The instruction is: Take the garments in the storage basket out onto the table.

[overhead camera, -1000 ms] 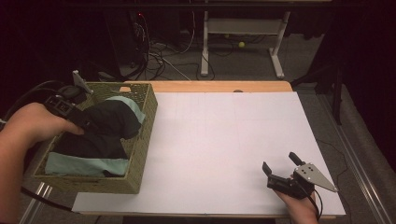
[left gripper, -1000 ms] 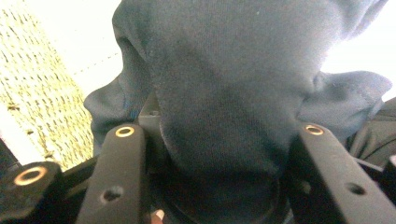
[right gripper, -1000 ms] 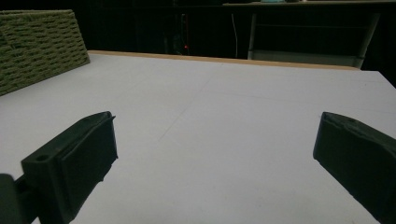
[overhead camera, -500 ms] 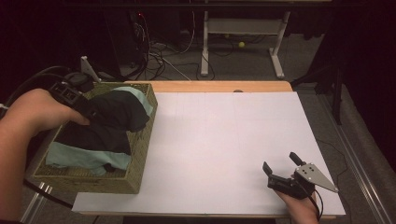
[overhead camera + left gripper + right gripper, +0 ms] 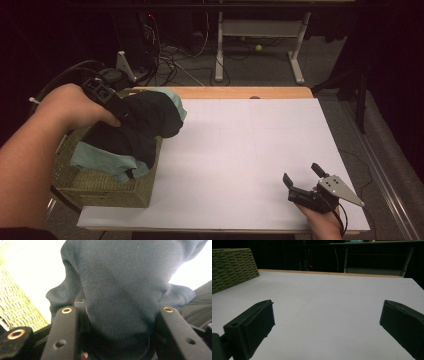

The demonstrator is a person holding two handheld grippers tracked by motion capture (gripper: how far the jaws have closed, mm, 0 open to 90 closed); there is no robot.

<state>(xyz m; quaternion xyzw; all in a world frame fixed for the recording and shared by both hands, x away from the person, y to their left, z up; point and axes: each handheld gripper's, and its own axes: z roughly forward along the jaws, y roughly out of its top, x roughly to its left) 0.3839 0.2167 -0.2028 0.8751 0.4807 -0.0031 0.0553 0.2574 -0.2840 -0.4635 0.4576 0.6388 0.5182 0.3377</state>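
White table (image 5: 240,150): bare sheet bounded by a wooden far edge. Woven basket (image 5: 100,187): set at the table's left edge, teal cloth (image 5: 97,157) inside. Dark garment (image 5: 150,117): clamped by the left gripper (image 5: 120,112), raised over the basket's rim. Right gripper (image 5: 305,177): rested near the table's right corner, jaws spread wide, nothing between.

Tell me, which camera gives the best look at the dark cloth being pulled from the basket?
The high view: the whole dark cloth shows, bunched over the basket rim. The left gripper view gives a close-up of its fabric between the jaws. The right gripper view shows the basket, not the cloth.
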